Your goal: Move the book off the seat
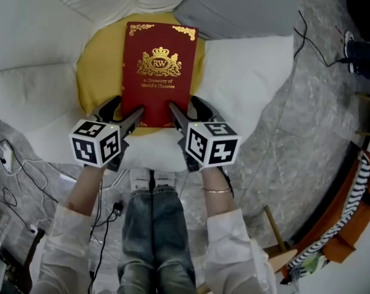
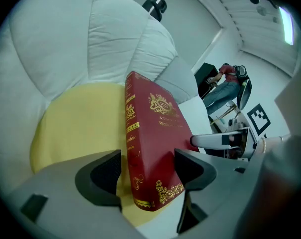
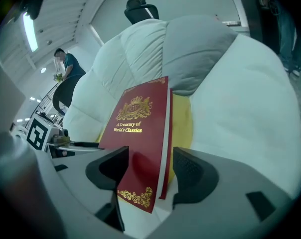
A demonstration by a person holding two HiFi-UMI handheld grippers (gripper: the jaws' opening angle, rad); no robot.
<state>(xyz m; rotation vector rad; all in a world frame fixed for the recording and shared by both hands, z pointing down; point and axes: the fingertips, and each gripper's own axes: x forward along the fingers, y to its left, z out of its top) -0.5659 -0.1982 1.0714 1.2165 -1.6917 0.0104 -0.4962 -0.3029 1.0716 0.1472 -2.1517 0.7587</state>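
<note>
A red hardcover book (image 1: 157,72) with gold print lies flat on a round yellow cushion (image 1: 96,72) in the seat of a white padded chair (image 1: 246,72). My left gripper (image 1: 127,106) is at the book's near left corner. In the left gripper view the spine (image 2: 150,148) stands between the open jaws of that gripper (image 2: 146,169), with a sliver of yellow showing beside one pad. My right gripper (image 1: 185,104) is at the near right corner. Its open jaws (image 3: 150,167) straddle the book's page edge (image 3: 140,128) without pressing on it.
A grey pillow (image 1: 234,5) rests at the chair's back right. Cables (image 1: 13,182) trail over the stone floor at the left and another cable (image 1: 310,38) at the upper right. A striped cloth on wooden furniture (image 1: 341,225) stands at the lower right. My legs (image 1: 154,237) are just in front of the seat.
</note>
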